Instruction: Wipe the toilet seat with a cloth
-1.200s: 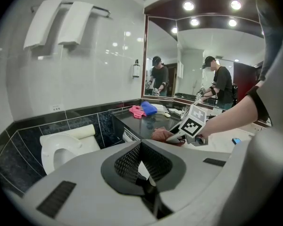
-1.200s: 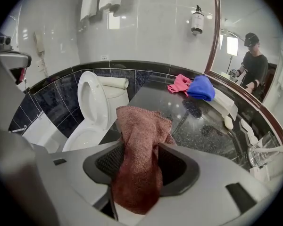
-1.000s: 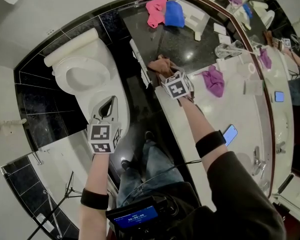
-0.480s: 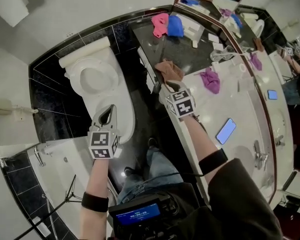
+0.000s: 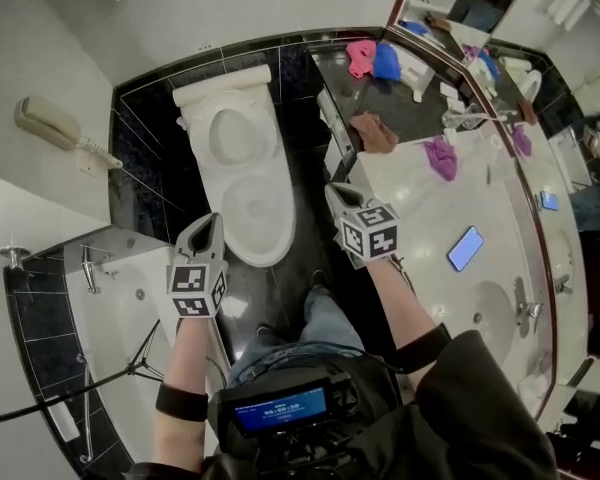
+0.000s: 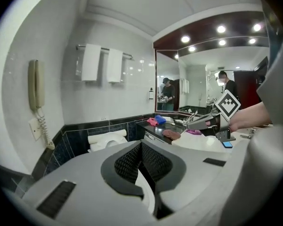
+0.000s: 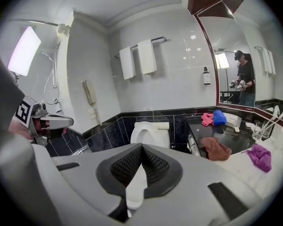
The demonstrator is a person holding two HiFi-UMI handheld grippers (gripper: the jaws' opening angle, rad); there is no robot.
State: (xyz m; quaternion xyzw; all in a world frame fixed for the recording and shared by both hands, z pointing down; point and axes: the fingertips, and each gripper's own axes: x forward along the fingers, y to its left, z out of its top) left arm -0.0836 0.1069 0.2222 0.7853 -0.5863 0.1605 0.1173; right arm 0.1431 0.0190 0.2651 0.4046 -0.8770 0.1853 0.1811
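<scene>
The white toilet (image 5: 245, 183) stands against the black-tiled wall, its seat (image 5: 252, 213) down and its lid raised. A brown cloth (image 5: 373, 133) lies crumpled on the black counter (image 5: 400, 113) to the right of the toilet; it also shows as the brown cloth (image 7: 216, 148) in the right gripper view. My right gripper (image 5: 336, 192) hovers short of that cloth, near the counter's front edge, shut with nothing between its jaws (image 7: 141, 147). My left gripper (image 5: 211, 222) hangs over the floor beside the toilet bowl's left front, shut and empty (image 6: 141, 145).
Pink (image 5: 360, 58) and blue (image 5: 385, 61) cloths lie at the back of the counter. A purple cloth (image 5: 442, 156) and a phone (image 5: 465, 248) rest on the white vanity top (image 5: 430, 228). A wall handset (image 5: 50, 123) hangs at the left, above the bathtub (image 5: 110, 298).
My right gripper has drawn back from the brown cloth, which stays on the counter. The head view has swung so that the toilet sits in the middle. The left gripper keeps its pose.
</scene>
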